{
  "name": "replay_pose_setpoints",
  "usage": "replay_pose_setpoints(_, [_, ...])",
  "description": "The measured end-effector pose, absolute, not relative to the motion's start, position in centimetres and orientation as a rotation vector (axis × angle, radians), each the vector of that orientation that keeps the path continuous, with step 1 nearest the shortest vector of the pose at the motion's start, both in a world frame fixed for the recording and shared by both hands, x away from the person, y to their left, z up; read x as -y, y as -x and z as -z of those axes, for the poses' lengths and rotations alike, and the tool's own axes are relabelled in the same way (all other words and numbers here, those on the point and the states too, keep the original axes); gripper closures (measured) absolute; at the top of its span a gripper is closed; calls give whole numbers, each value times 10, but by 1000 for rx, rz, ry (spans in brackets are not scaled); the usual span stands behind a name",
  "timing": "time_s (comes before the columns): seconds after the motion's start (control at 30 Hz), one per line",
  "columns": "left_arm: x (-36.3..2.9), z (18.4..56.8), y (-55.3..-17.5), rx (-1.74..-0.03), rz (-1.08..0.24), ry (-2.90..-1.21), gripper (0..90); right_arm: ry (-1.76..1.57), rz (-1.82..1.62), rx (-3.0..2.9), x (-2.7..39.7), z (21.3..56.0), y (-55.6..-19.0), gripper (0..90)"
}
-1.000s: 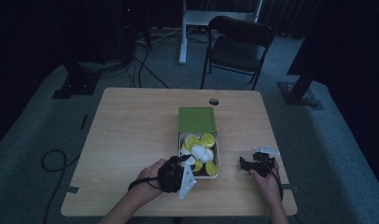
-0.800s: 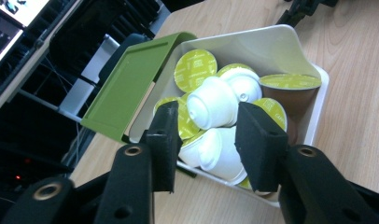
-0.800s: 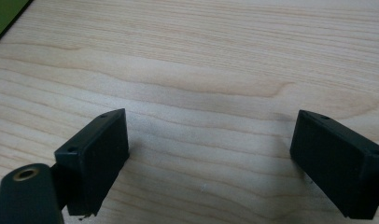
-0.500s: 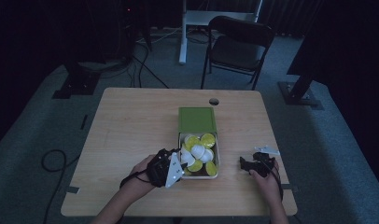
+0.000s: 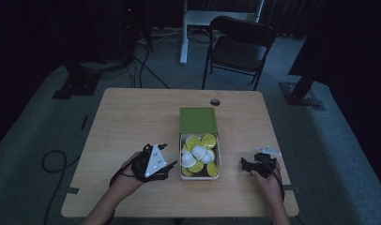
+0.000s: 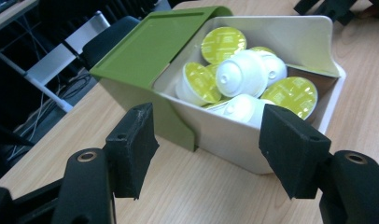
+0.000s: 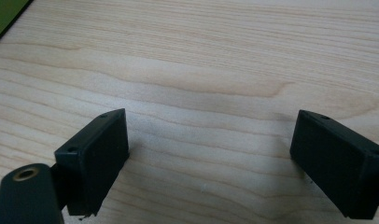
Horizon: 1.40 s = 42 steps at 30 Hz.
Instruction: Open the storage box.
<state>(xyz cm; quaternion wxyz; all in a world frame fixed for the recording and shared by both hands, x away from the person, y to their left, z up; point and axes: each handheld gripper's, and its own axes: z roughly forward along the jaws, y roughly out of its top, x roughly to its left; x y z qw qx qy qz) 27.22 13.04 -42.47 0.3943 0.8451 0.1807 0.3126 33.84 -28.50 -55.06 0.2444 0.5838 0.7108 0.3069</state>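
Capsule box (image 6: 234,135) just beyond left gripper (image 6: 208,135), jaws just opening, nothing between.

— How is the light holding up from above?
— Dim: the room is fading to black around the table (image 5: 132,117), grain creeping in.
— And up close?
— Brighter, even light; soft shadows are pooling under the box (image 6: 234,140), nearest jaws blurring slightly.
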Motion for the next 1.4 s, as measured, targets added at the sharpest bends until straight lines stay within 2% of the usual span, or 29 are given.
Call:
replay_pose_setpoints(0.7, [-178,459,-277,-579,-716,-2046,362,-1594,-837,-1941,285,551,-338,109])
replay_pose_setpoints(0.87, [-190,474,-279,-643,-676,-2058,333,-1595,-837,-1941,285,551,-338,109])
replay_pose_setpoints(1.07, [-197,490,-279,-680,-646,-2084,277,-1595,-838,-1941,285,551,-338,109])
replay_pose_setpoints(1.13, [-202,495,-279,-683,-599,-2089,252,-1595,-838,-1941,285,551,-338,109])
replay_pose_setpoints(1.23, [-207,502,-280,-705,-546,-2102,171,-1595,-838,-1941,285,551,-338,109])
replay_pose_setpoints(1.3, [-209,508,-280,-727,-557,-2148,85,-1594,-838,-1941,285,551,-338,109])
replay_pose_setpoints(1.4, [-215,517,-283,-775,-506,-2146,58,-1594,-838,-1941,285,551,-338,109])
